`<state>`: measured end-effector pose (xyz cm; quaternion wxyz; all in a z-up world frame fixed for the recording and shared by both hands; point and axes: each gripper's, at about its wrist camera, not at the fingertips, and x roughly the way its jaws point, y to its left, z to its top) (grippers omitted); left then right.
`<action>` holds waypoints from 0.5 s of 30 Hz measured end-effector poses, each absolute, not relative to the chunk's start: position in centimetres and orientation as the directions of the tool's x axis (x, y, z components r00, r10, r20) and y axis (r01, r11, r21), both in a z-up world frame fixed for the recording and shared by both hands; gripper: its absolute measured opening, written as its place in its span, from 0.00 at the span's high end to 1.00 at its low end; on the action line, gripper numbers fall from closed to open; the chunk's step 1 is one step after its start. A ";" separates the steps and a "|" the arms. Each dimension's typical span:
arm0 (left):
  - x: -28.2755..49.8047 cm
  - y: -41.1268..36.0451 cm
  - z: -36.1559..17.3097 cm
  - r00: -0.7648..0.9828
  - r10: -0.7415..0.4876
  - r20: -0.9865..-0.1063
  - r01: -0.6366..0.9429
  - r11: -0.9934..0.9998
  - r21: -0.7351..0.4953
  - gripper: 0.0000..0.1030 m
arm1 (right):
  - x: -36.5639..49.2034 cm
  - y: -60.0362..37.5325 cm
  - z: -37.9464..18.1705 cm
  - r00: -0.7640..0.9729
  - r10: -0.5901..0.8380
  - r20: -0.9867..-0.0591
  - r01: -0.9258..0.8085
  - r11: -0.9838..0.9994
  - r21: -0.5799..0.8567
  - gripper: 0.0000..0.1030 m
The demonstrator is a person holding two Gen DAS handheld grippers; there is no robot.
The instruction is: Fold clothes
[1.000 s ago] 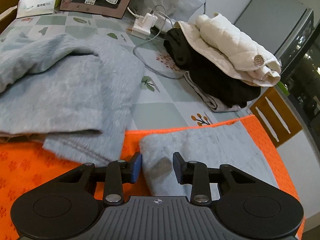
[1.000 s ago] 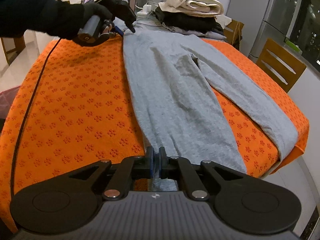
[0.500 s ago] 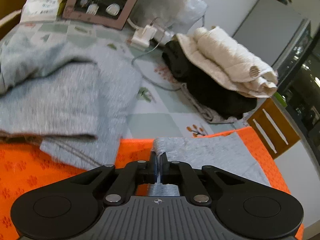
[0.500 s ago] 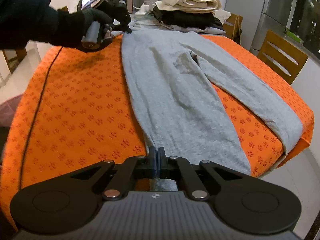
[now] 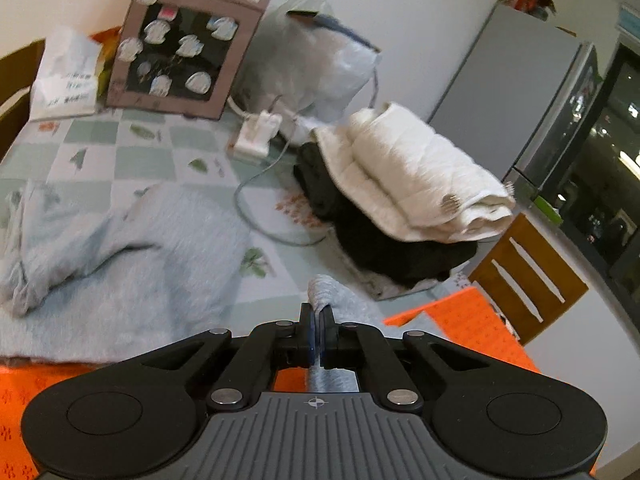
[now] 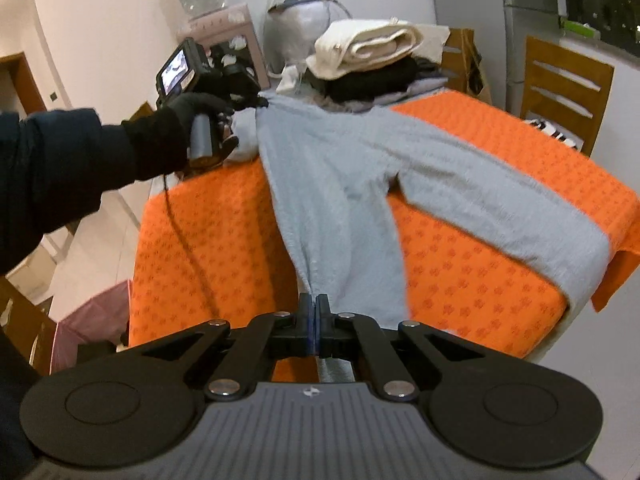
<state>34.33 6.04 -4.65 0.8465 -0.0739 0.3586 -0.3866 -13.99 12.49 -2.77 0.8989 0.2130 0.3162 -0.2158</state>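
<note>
Trousers of grey knit stretch between the two tools above the orange mat on the worktop. The right tool is clamped tight on the hem of one leg at 6 o'clock in its view, no gap between the fingers. The left tool, in a gloved hand at 10 o'clock in the right view, is likewise pressed closed on the waistband corner, which bunches up above its fingers. The other leg lies loose across the mat toward 3 o'clock, its end hanging over the worktop edge. Open mat lies to the left of the garment, crossed only by a black cable. Beyond the waist, room is tight: a stack of folded clothes topped by a cream quilted piece at 2 o'clock in the left view, and a fluffy pale-blue garment at 9 o'clock. Both pictures are motion-blurred; the fabric under each tool body is hidden.
</note>
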 end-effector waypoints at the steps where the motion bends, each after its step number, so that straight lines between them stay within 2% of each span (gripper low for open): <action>1: 34.0 5.5 -4.2 0.447 -0.707 -0.547 0.605 0.690 -0.398 0.96 | -14.2 12.0 -2.4 0.708 -0.258 -0.657 0.526 0.813 0.248 0.98; 8: 31.3 1.3 -2.1 0.502 -0.672 -0.545 0.615 0.720 -0.322 0.96 | -16.4 7.0 -1.6 0.710 -0.281 -0.645 0.564 0.776 0.282 0.98; 15: 29.6 -3.2 -1.8 0.564 -0.601 -0.566 0.561 0.782 -0.273 0.96 | -18.6 -0.7 -3.2 0.716 -0.251 -0.651 0.576 0.739 0.348 0.98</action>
